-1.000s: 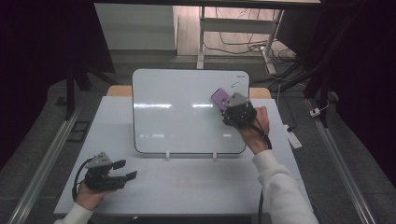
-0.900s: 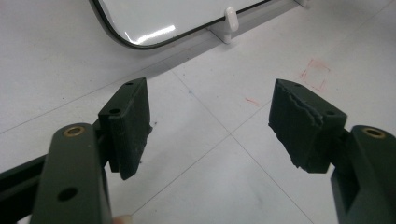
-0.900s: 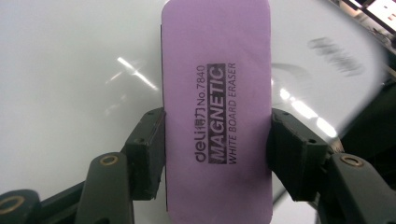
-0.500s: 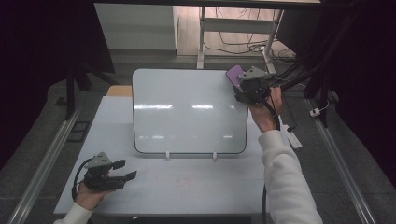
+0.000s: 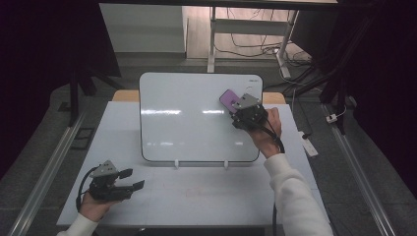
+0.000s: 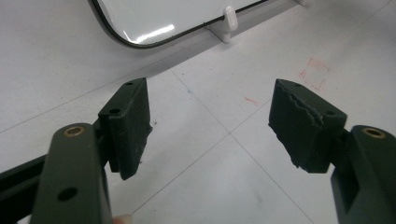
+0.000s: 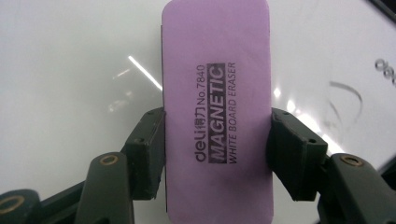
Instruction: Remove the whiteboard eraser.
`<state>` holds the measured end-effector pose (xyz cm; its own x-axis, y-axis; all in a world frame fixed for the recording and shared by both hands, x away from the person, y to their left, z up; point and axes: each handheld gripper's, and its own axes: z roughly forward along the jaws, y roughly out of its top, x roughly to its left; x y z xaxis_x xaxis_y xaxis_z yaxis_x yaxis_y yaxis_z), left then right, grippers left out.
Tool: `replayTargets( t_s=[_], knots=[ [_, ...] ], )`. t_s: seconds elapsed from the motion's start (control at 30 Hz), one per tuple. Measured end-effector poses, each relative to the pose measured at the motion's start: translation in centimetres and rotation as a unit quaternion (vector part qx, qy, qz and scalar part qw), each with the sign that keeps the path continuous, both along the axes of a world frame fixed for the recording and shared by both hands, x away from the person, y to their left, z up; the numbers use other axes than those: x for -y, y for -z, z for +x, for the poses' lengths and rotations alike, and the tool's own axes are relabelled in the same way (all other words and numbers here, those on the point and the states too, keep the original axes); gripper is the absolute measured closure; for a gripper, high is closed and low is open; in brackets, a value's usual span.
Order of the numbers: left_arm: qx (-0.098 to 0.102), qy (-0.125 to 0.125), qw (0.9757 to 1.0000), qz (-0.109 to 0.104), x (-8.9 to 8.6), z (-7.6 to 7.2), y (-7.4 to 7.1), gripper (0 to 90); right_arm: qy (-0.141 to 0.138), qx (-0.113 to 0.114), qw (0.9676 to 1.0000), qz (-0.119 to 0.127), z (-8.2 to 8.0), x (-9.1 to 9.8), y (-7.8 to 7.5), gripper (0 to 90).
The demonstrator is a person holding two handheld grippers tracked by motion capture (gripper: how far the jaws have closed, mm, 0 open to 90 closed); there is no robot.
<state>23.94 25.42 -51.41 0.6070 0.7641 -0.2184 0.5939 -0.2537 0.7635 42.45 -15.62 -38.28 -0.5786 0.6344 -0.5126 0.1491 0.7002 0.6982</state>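
Eraser gripped by right claw, moved down whiteboard | left claw agape

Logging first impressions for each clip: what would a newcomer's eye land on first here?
Most striking is the purple eraser, printed "MAGNETIC WHITE BOARD ERASER", clamped by its long edges in the right hand-held gripper against the upper right part of the whiteboard. The board stands propped at the middle of the white table, glossy with light reflections. The left hand-held gripper rests low at the near left, jaws apart and holding nothing.
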Motion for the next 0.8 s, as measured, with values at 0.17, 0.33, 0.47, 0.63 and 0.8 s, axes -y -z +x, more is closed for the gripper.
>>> replayTargets(
  t_s=[0.17,0.33,0.47,0.63,0.8],
  knots=[
    [0.001,-0.001,1.0000,0.000,0.0,0.0,0.0,30.0,0.021,-0.003,0.9996,0.018,0.3,1.7,-0.3,40.6],
    [-0.001,0.000,1.0000,0.001,0.1,0.0,0.1,30.0,0.036,-0.002,0.9987,0.036,0.6,2.8,-0.5,40.6],
    [0.001,0.001,1.0000,0.000,0.1,0.0,0.0,30.0,0.043,0.000,0.9984,0.036,1.2,3.0,-1.1,40.6],
    [0.000,0.000,1.0000,0.000,0.0,0.0,0.0,30.0,0.078,0.003,0.9955,0.054,2.4,3.7,-2.9,40.6],
    [0.001,0.000,1.0000,-0.001,-0.1,0.0,0.0,30.0,0.096,-0.010,0.9923,0.077,3.0,4.5,-3.6,40.6]
  ],
)
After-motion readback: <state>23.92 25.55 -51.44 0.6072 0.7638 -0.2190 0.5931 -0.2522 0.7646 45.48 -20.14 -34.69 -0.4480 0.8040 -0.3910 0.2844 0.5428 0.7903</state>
